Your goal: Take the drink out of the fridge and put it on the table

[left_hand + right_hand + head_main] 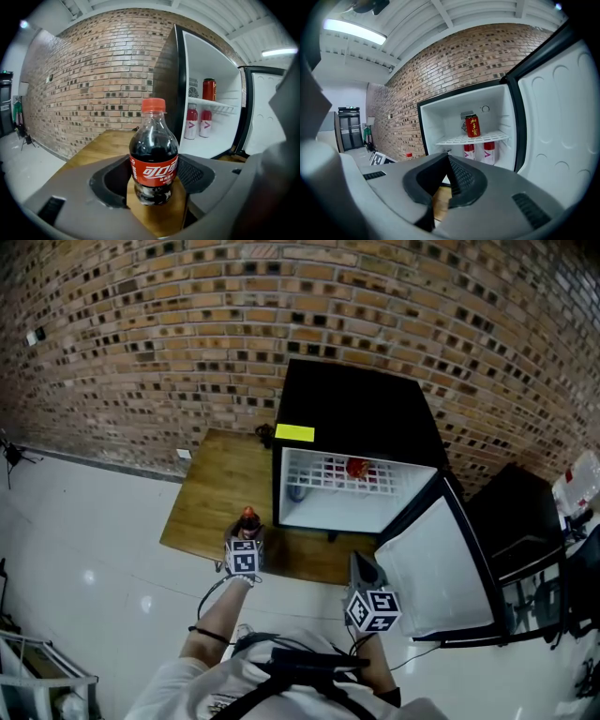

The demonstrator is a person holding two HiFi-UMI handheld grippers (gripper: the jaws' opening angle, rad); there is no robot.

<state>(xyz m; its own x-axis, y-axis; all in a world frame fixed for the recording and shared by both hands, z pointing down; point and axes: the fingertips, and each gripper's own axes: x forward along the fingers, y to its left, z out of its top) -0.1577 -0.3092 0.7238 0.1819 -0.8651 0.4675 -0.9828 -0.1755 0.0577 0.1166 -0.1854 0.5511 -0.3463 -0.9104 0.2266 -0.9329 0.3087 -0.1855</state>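
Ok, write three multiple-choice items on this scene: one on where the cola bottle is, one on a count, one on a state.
1. Where is the red-capped plastic cola bottle?
A) on the fridge shelf
B) between the left gripper's jaws, over the wooden table
C) on the floor

2. How many red cans stand on the white wire shelf?
A) none
B) one
C) three

3. The black fridge's white-lined door is:
A) open
B) shut
C) missing

Answers: 1 B, the left gripper view shows it between the jaws. 2 B, a single can stands there. 3 A, the door stands wide open and the inside shows.
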